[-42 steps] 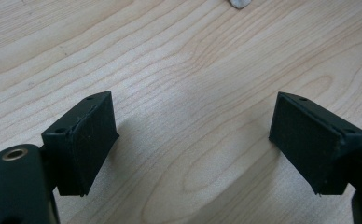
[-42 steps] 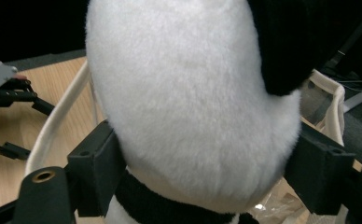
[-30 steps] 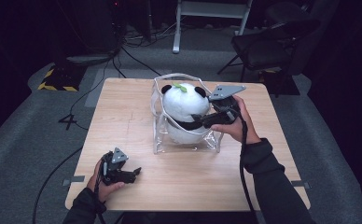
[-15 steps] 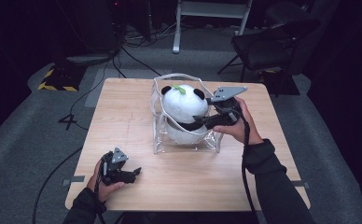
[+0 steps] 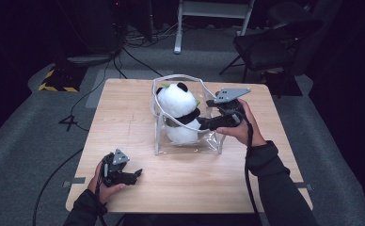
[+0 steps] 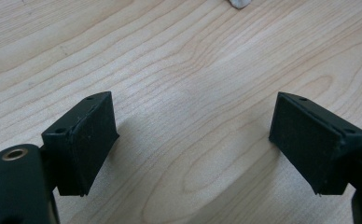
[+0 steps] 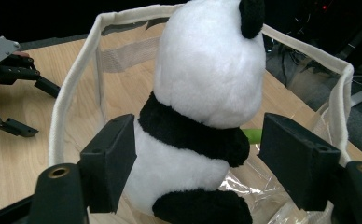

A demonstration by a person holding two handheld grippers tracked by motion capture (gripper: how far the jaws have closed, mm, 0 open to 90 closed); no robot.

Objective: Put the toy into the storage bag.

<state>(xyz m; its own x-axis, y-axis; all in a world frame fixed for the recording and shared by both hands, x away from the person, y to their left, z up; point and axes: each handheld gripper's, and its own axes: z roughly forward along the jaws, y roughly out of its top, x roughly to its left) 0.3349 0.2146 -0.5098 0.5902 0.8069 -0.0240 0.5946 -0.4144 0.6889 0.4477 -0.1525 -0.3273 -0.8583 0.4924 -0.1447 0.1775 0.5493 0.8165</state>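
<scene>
Inside the bag (image 5: 190, 143) at mid-table sits the panda (image 7: 202, 88); your right gripper (image 7: 195, 161) has just been closing around it, pads not yet pressing. Left gripper (image 6: 193, 140) rests open. Squeeze off-centre and the plush may slip or drag the bag over.

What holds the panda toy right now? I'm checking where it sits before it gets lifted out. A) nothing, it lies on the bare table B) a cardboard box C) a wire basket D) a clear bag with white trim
D: the panda toy sits upright inside the clear bag, whose white-trimmed rim loops around it in the right gripper view.
</scene>
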